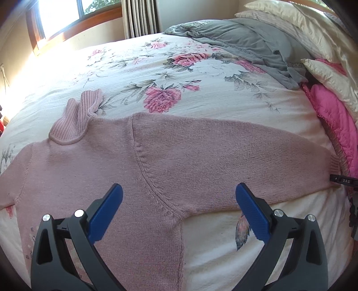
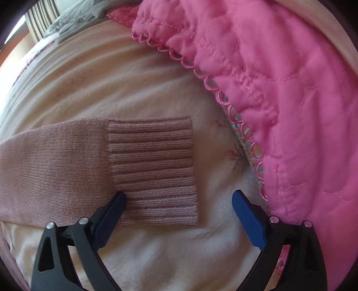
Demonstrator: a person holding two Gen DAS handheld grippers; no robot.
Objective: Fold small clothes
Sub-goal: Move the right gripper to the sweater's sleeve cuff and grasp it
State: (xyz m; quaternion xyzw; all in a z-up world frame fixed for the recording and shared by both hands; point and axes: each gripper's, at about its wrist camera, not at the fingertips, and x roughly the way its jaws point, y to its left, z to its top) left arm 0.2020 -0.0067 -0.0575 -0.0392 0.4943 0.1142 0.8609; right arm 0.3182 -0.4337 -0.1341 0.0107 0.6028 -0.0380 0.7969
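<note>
Left gripper (image 1: 179, 192) hangs over the sweater w/ its blue pads spread wide, nothing between them; it sits above the armpit seam where the sleeve meets the body. Right gripper (image 2: 179, 199) is just as wide apart, also holding nothing, down low over the ribbed cuff (image 2: 152, 165) at the sleeve's end, its left pad (image 2: 109, 221) over the cuff's near corner, right pad out over bare bedding; can't tell if the pad actually touches the knit. The dusty-pink turtleneck sweater (image 1: 94, 161) lies flat across the bed, face unclear, its ribbed collar (image 1: 76, 118) flopped up toward the window side, one sleeve (image 1: 235, 152) stretched straight out toward the pillows. Under it is a white duvet w/ pink roses (image 1: 161, 98) & grey leaves. Farther up the bed a crumpled grey garment (image 1: 241, 42) sits near cream satin pillows (image 1: 297, 24). A hot-pink quilted blanket (image 2: 279, 89) w/ a scalloped lace edge lies just beside the cuff, apart from it, a strip of bedding showing between. Window (image 1: 60, 15) w/ wood trim & striped curtain (image 1: 141, 15) at the far wall, strong sun coming in.
</note>
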